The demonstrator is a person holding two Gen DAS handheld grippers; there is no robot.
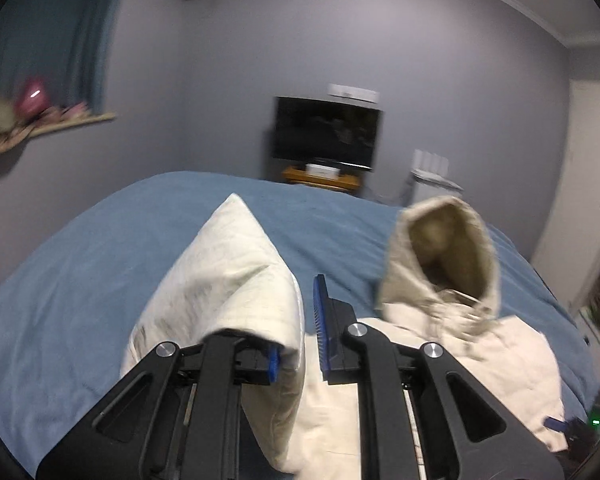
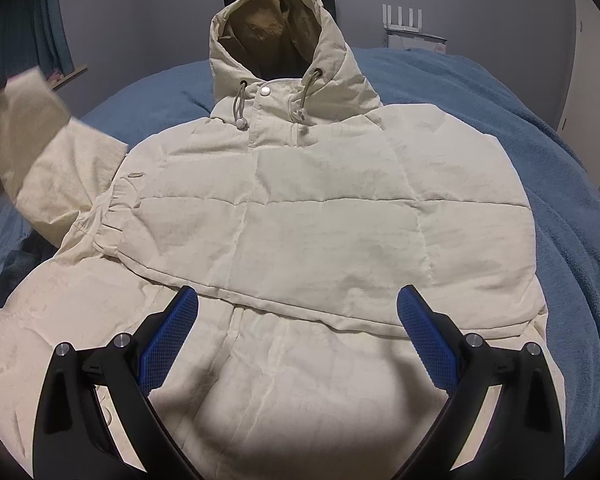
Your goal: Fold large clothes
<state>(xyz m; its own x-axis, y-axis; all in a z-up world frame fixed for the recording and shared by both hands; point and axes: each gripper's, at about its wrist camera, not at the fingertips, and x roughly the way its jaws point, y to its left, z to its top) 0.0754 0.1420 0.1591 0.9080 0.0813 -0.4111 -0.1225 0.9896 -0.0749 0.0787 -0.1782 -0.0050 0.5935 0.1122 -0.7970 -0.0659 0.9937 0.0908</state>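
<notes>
Barely started here: the cream hooded jacket (image 2: 320, 200) lies flat on the blue bed (image 2: 560, 160), left gripper (image 1: 300, 336) clamped on its lifted sleeve (image 1: 228, 280), right gripper (image 2: 300, 344) wide open, empty, nothing folded.

The jacket (image 2: 300, 208) lies spread on the bed (image 2: 520, 128), its hood (image 2: 276, 28) at the far end, standing up. The sleeve (image 1: 228, 280) on the left is lifted off the bed, held in the left tongs (image 1: 300, 344). The right tongs (image 2: 298, 344) hover over the jacket's near part. Beyond the bed's far end a television (image 1: 326, 132) stands against the wall.
</notes>
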